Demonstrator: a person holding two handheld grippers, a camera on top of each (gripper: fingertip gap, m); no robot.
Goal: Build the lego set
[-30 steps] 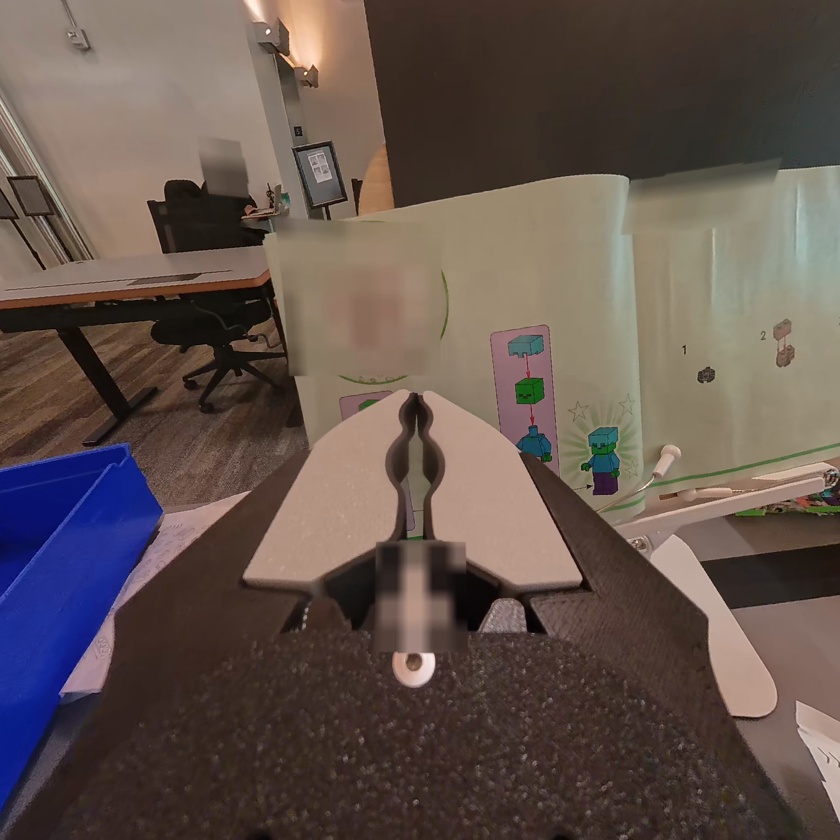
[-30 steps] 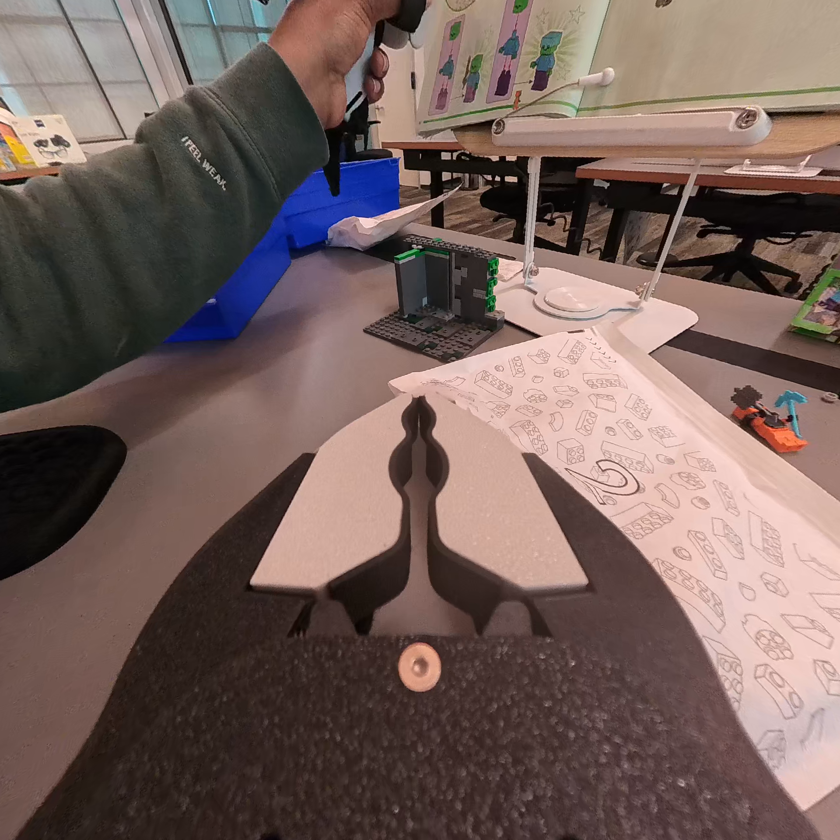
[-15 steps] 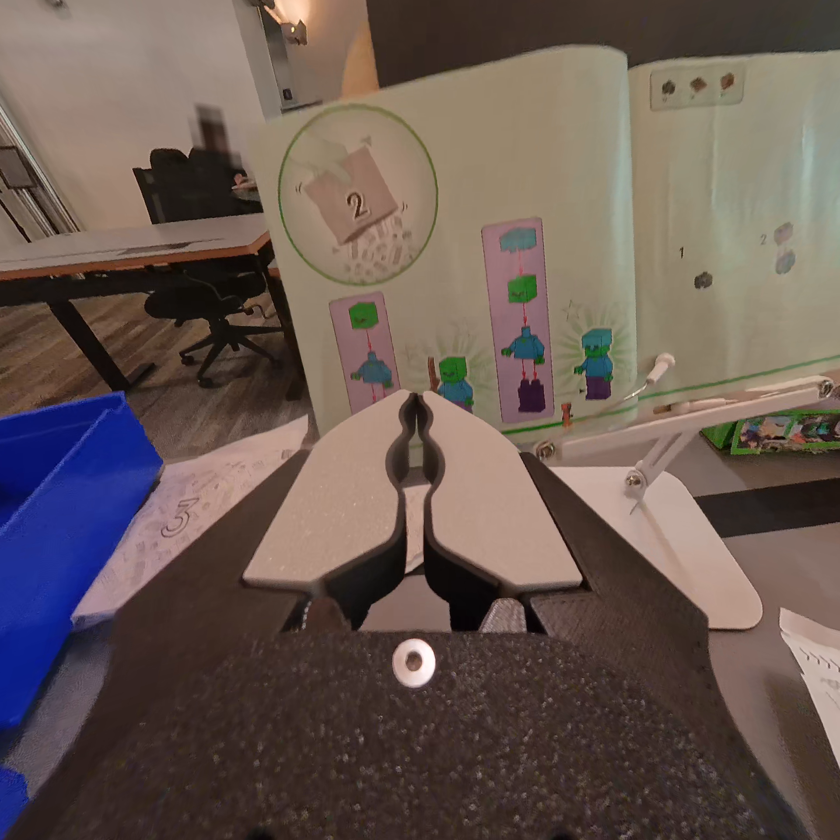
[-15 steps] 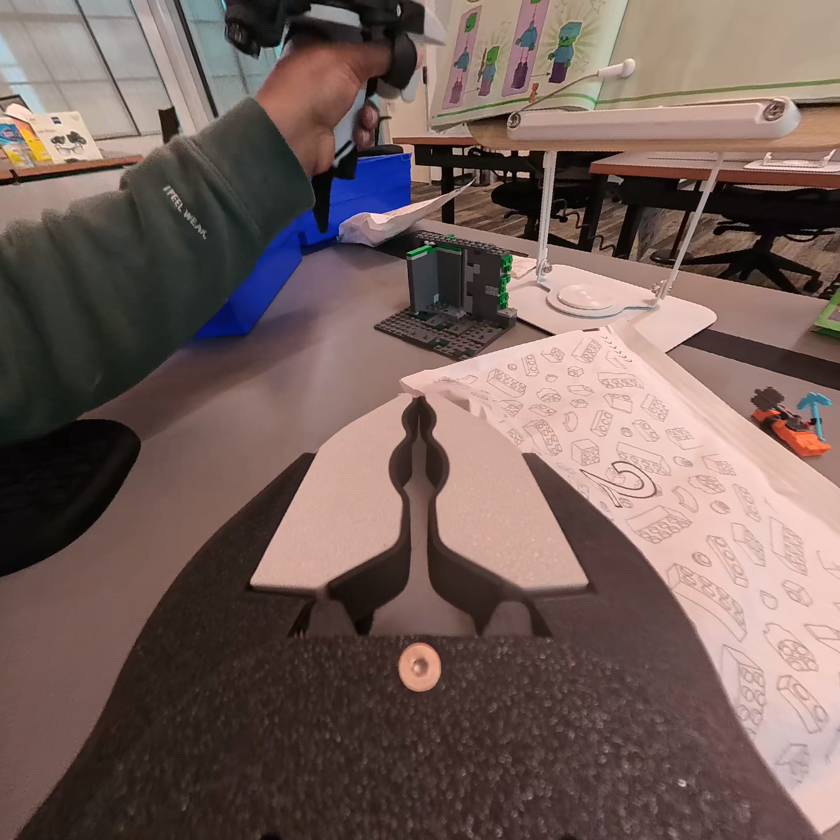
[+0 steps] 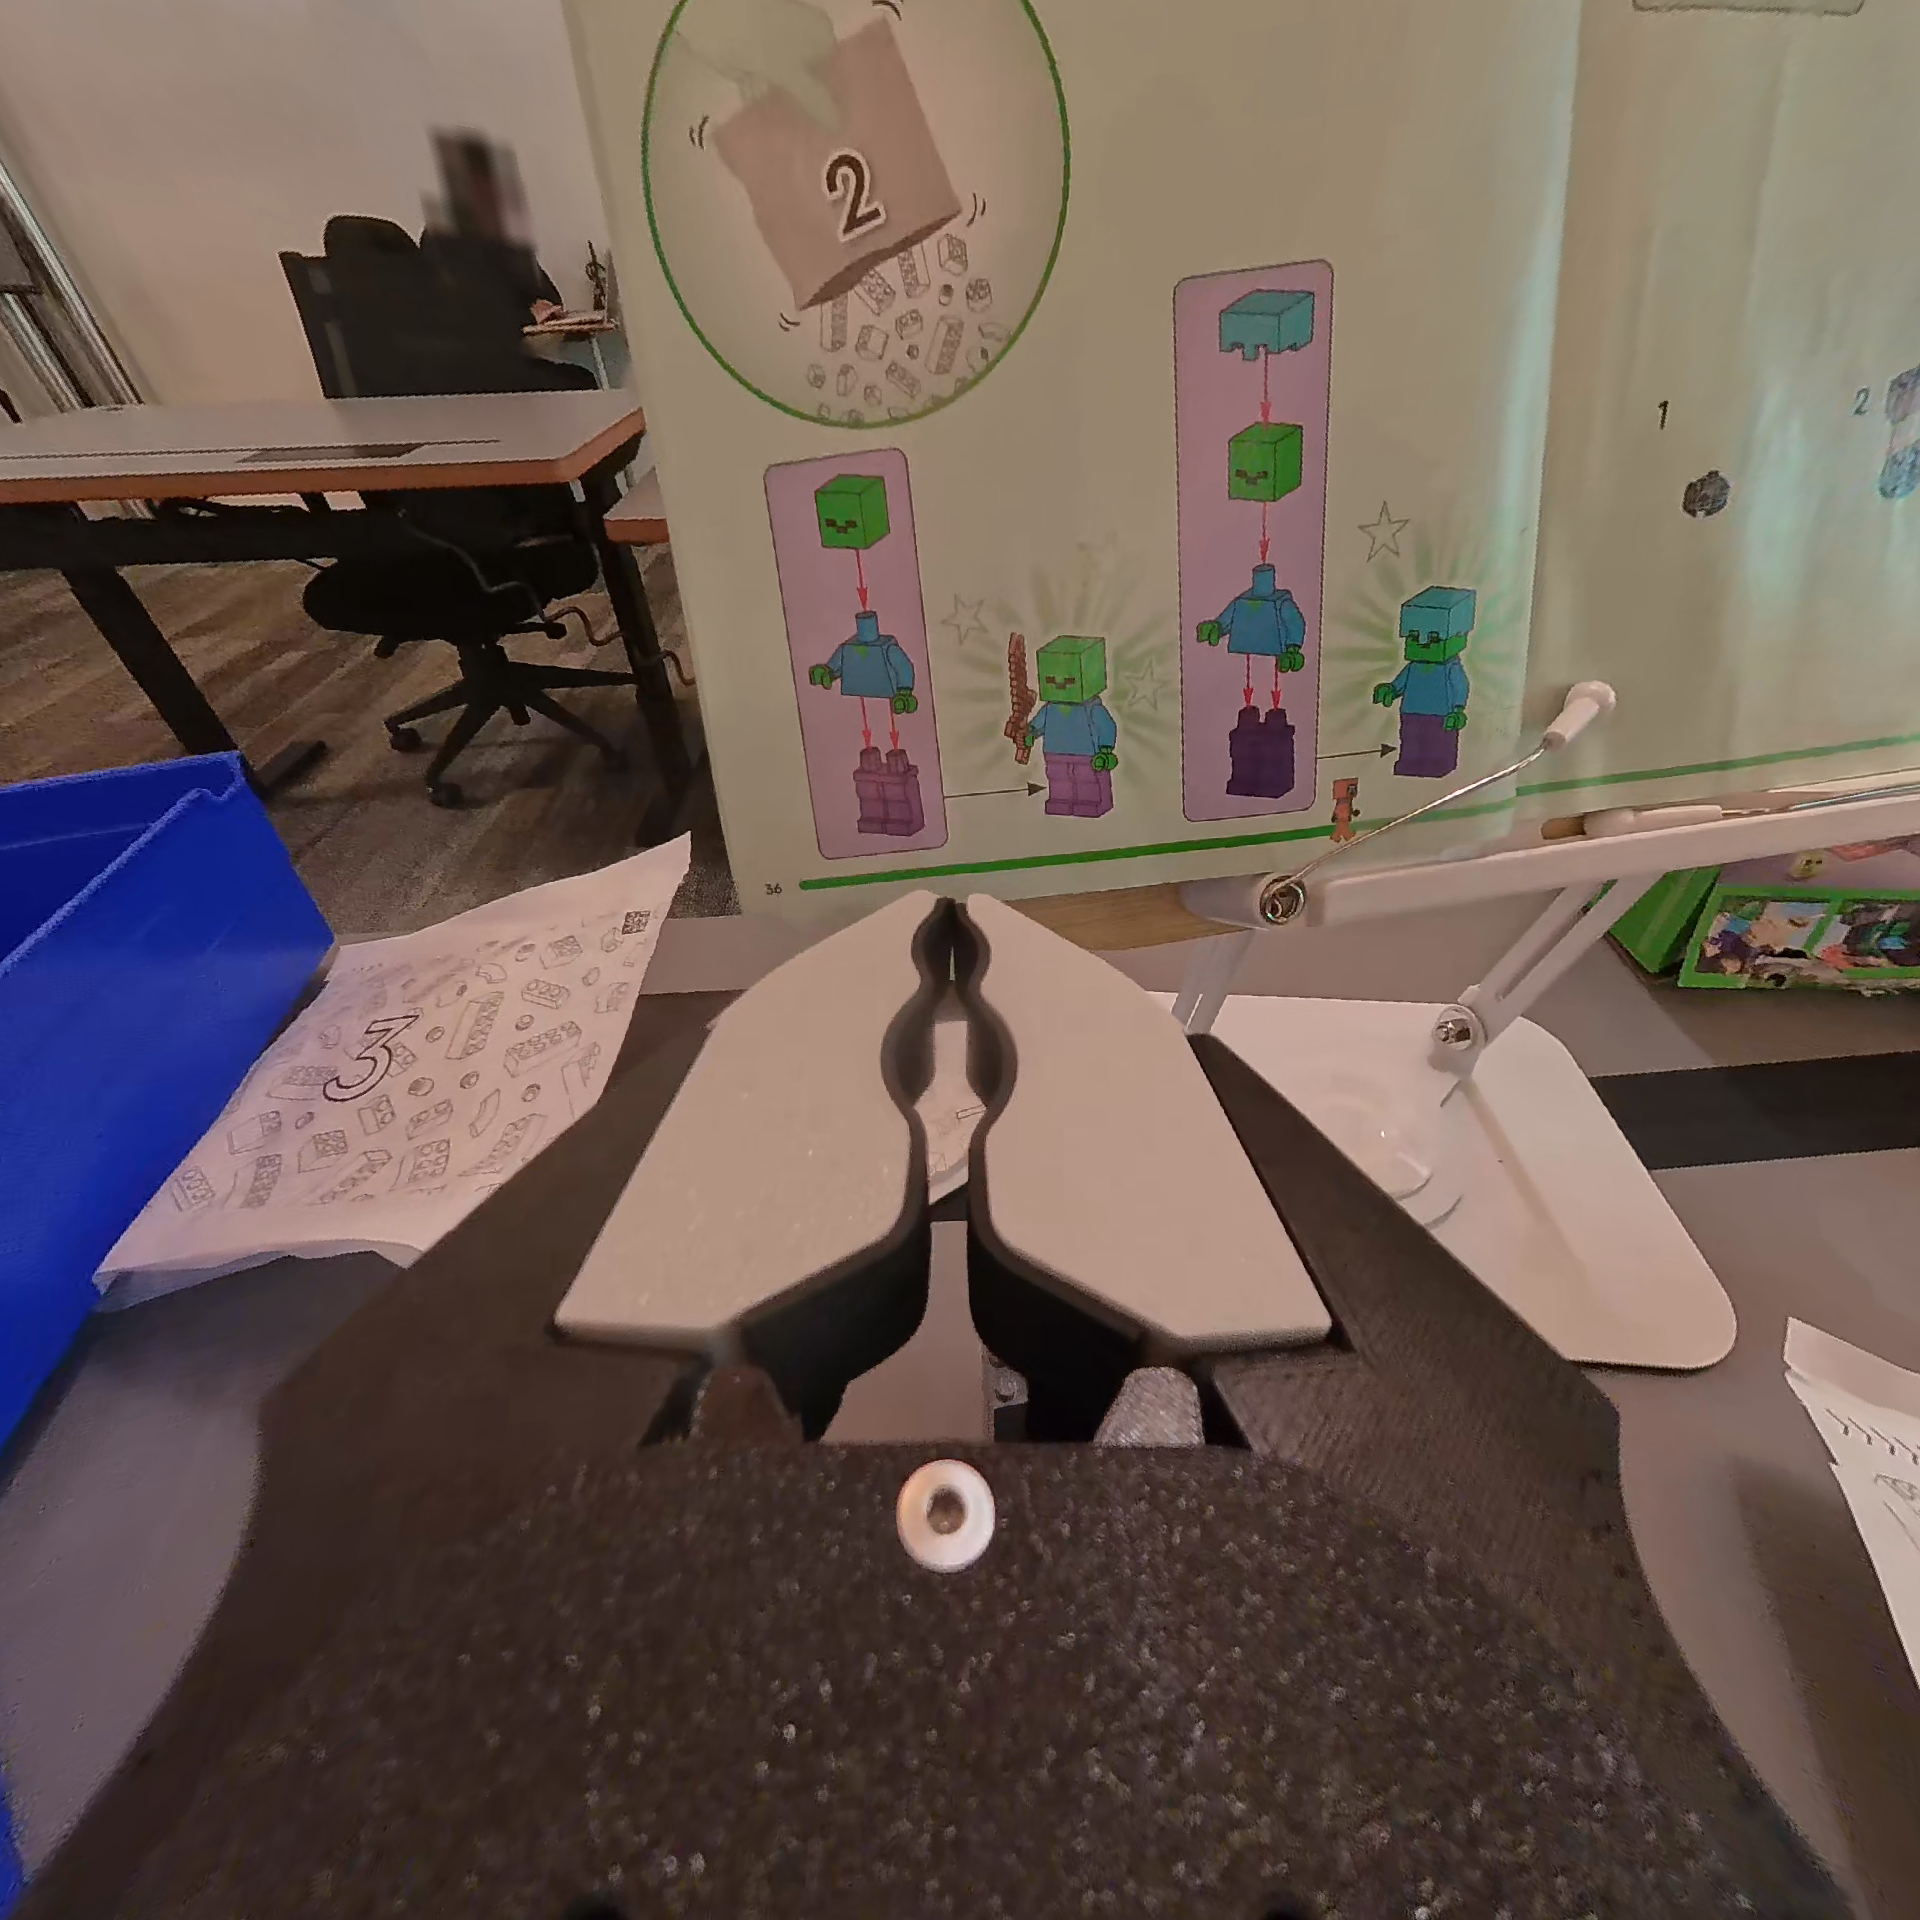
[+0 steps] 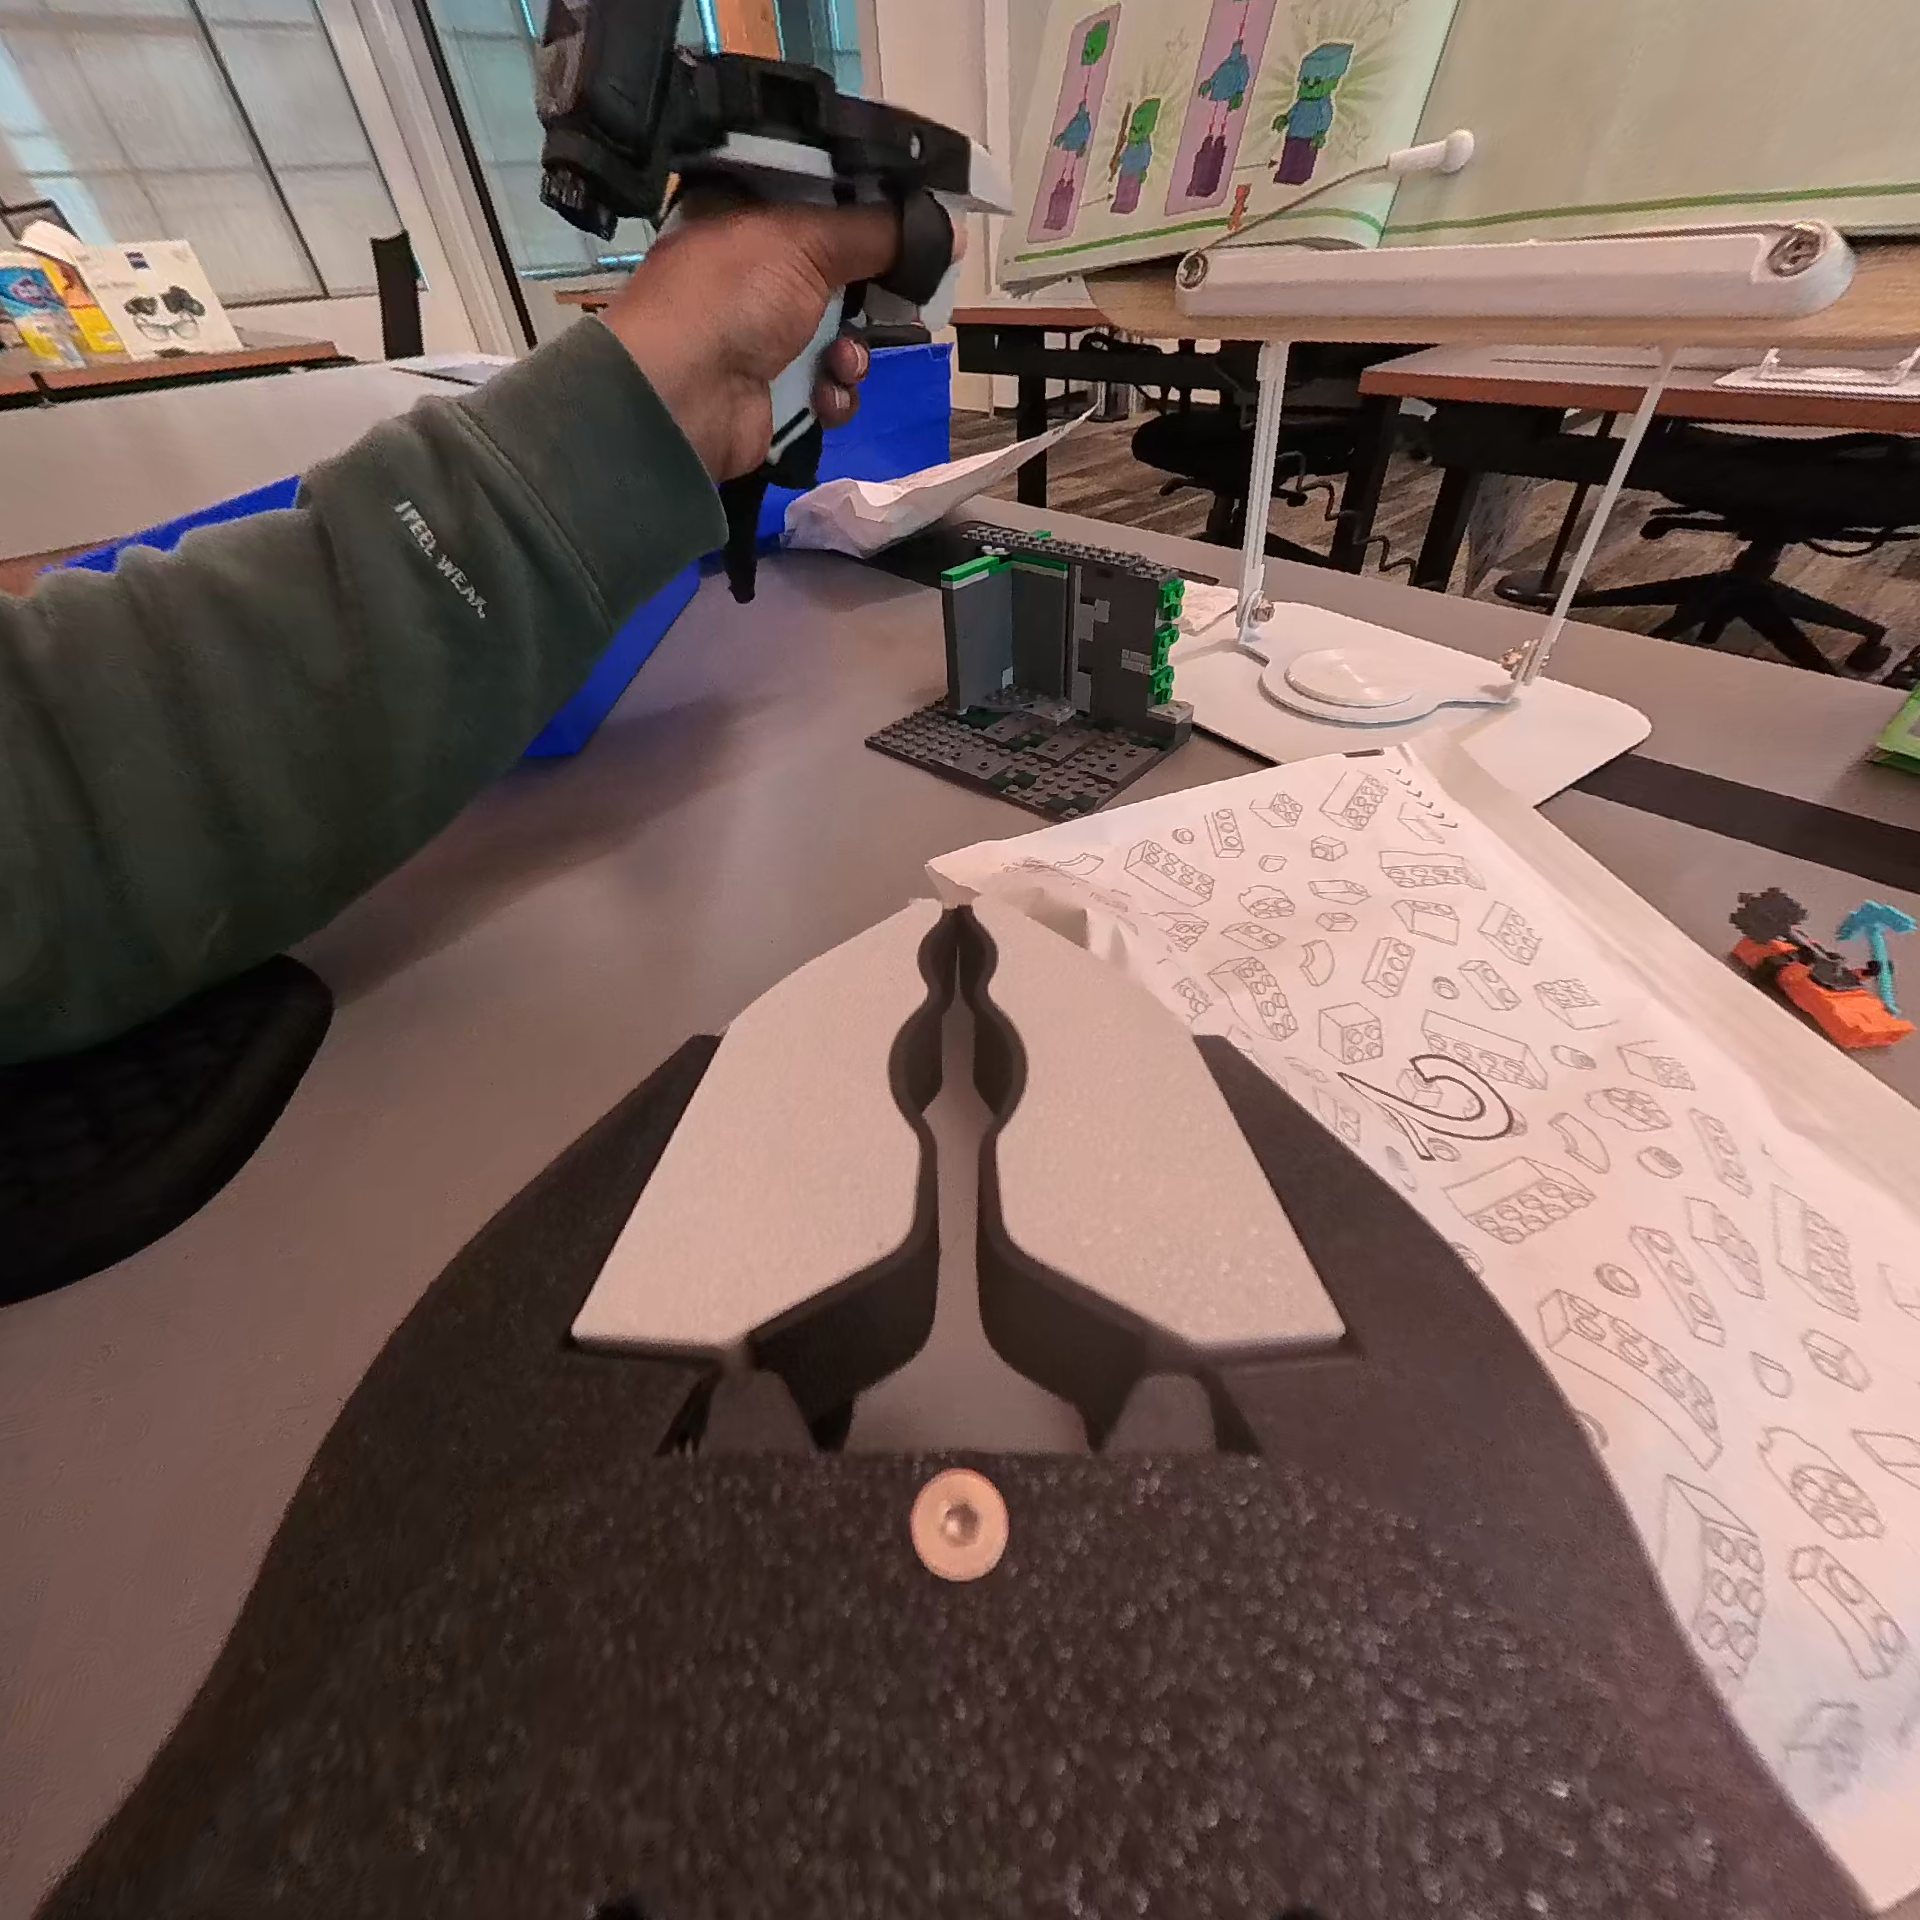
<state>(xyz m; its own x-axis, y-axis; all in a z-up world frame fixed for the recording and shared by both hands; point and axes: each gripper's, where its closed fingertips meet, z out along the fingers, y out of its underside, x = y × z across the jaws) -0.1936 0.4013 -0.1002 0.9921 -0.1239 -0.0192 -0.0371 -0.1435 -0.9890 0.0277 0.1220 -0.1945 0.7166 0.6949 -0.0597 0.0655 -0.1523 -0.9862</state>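
Note:
In the right wrist view, a partly built grey lego wall with green bricks (image 6: pixel 1060 644) stands on a dark baseplate on the grey table (image 6: pixel 644 894). A white paper parts bag (image 6: pixel 1507 1122) lies flat to its right. My right gripper (image 6: pixel 961 916) is shut and empty, low over the table, with its tips at the bag's near corner. My left gripper (image 5: pixel 954 916) is shut and empty. A hand holds it up in the air at the left (image 6: pixel 966 187), pointing at the open instruction booklet (image 5: pixel 1039 499).
The booklet rests on a white stand (image 5: pixel 1475 1174), also seen in the right wrist view (image 6: pixel 1351 686). A blue bin (image 5: pixel 114 997) and a second paper bag (image 5: pixel 416 1081) lie left. A small orange and teal build (image 6: pixel 1818 982) sits right. A green box (image 5: pixel 1808 935) lies behind. Tip to tip, the grippers are about 35 centimeters apart.
My left gripper has come down and tilted lower in front of the booklet, bringing the table and second bag into its view. My right gripper has barely moved.

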